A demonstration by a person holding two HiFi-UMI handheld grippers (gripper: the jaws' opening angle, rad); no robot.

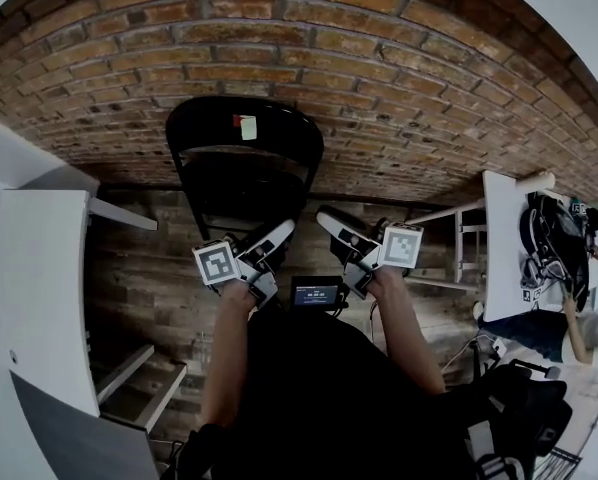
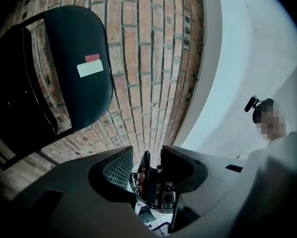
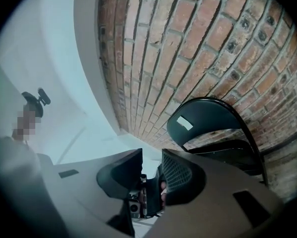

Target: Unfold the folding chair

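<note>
Against the brick wall (image 1: 409,78) the folding chair (image 1: 244,158) stands apparently folded and untouched, with left gripper (image 1: 279,236) and right gripper (image 1: 331,230) both parted and empty.

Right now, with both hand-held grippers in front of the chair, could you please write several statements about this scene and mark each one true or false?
1. The black folding chair stands against a brick wall. True.
2. The left hand-held gripper is shut on the chair's frame. False: its jaws stand apart with nothing between them, and it is short of the chair.
3. A pale label is stuck on the chair's backrest. True.
4. The right hand-held gripper is clamped on the chair's seat. False: its jaws stand apart and hold nothing.
</note>
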